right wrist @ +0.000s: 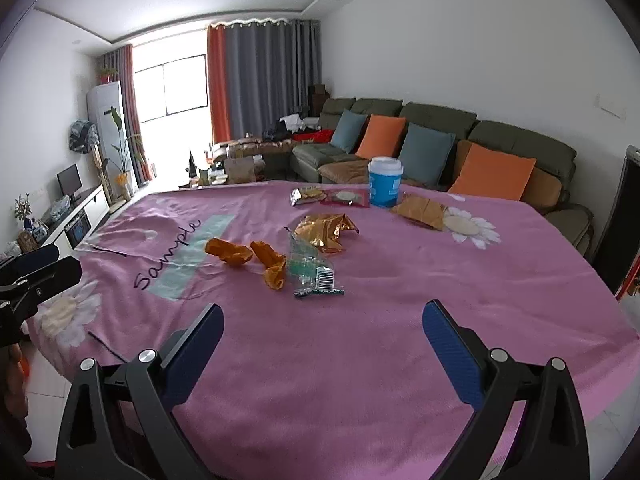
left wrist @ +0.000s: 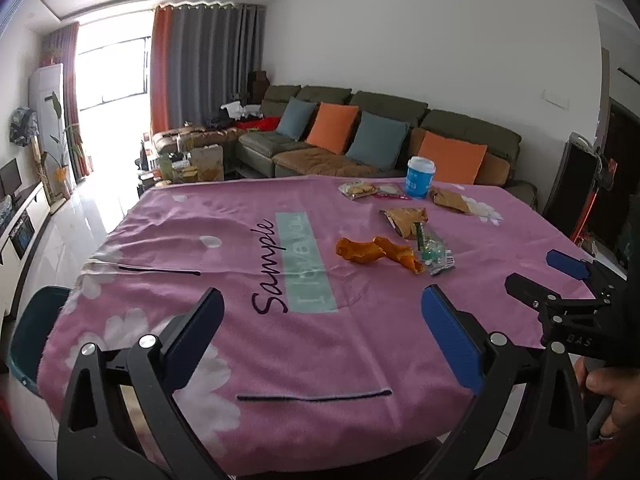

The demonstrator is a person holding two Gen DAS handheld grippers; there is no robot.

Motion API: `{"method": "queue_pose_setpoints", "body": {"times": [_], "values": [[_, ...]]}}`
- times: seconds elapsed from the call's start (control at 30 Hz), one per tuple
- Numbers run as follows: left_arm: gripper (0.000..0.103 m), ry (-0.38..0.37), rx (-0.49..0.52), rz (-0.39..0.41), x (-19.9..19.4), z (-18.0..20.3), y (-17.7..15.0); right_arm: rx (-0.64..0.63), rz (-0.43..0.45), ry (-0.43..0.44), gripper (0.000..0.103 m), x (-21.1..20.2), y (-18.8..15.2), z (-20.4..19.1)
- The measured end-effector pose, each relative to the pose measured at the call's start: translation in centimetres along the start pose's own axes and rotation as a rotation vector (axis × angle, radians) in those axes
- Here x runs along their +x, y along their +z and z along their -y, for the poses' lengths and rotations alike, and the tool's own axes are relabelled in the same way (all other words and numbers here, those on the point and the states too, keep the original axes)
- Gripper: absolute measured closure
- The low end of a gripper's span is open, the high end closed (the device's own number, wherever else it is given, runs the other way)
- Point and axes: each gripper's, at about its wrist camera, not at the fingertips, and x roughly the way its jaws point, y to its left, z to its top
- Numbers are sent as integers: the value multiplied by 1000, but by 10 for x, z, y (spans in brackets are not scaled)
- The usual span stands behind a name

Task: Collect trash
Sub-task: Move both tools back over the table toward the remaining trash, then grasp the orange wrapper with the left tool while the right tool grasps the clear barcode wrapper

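Trash lies on the pink cloth-covered table (left wrist: 240,344) (right wrist: 440,288): orange crumpled wrappers (left wrist: 376,253) (right wrist: 250,258), a clear green wrapper with a barcode (left wrist: 436,254) (right wrist: 316,272), a gold foil bag (left wrist: 404,220) (right wrist: 326,232), a brown wrapper (left wrist: 450,200) (right wrist: 422,210), snack packets (left wrist: 358,190) (right wrist: 308,195) and a blue cup with a white lid (left wrist: 419,178) (right wrist: 385,182). My left gripper (left wrist: 322,332) is open and empty above the near table edge. My right gripper (right wrist: 323,336) is open and empty, short of the trash; it also shows in the left wrist view (left wrist: 560,276).
A dark teal bin (left wrist: 36,332) stands at the table's left side. A green sofa with orange and blue cushions (left wrist: 360,136) (right wrist: 420,148) runs behind the table. A dark chair (left wrist: 576,184) stands at the right. A TV cabinet (right wrist: 76,216) lines the left wall.
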Motion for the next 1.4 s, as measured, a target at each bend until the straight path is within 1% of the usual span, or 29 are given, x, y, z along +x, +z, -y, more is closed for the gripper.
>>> {"method": "queue_pose_setpoints", "body": {"times": [0.13, 0.33, 0.5, 0.57, 0.63, 0.73, 0.77, 0.83, 0.87, 0.93, 0.97, 1.0, 1.03, 1.07, 1.1, 1.27, 1.3, 1.4], "values": [[6, -24, 4, -44, 31, 0, 8, 3, -34, 11, 7, 26, 9, 4], [6, -78, 18, -114, 95, 8, 27, 27, -103, 32, 7, 75, 30, 13], [6, -111, 41, -187, 150, 18, 42, 11, -153, 44, 8, 107, 47, 13], [9, -111, 47, -227, 168, 21, 46, 3, -172, 56, 9, 116, 49, 12], [17, -123, 53, -262, 185, 23, 47, -2, -193, 66, 14, 124, 50, 11], [26, -124, 61, -298, 204, 24, 45, 4, -226, 86, 17, 135, 49, 12], [27, -138, 62, -311, 210, 24, 44, 5, -235, 94, 19, 138, 49, 12], [32, -165, 54, -328, 218, 25, 42, 1, -254, 102, 27, 144, 47, 12], [33, -172, 57, -333, 221, 27, 40, 2, -261, 108, 30, 146, 47, 12], [41, -186, 60, -344, 226, 30, 39, 1, -274, 118, 38, 149, 45, 11], [42, -191, 59, -346, 227, 32, 38, -1, -282, 122, 40, 150, 44, 11], [47, -199, 56, -346, 229, 33, 38, -1, -288, 125, 48, 151, 43, 11], [55, -205, 53, -347, 230, 34, 38, 2, -294, 130, 57, 152, 41, 12], [58, -205, 52, -348, 231, 35, 38, 5, -298, 134, 61, 152, 40, 12], [66, -205, 52, -348, 231, 36, 37, 8, -302, 137, 64, 153, 39, 13], [75, -209, 39, -339, 226, 34, 36, 15, -294, 148, 68, 149, 39, 14], [83, -211, 34, -340, 223, 31, 36, 15, -292, 149, 69, 148, 40, 14], [84, -212, 15, -340, 217, 26, 35, 3, -284, 147, 73, 145, 43, 12]]}}
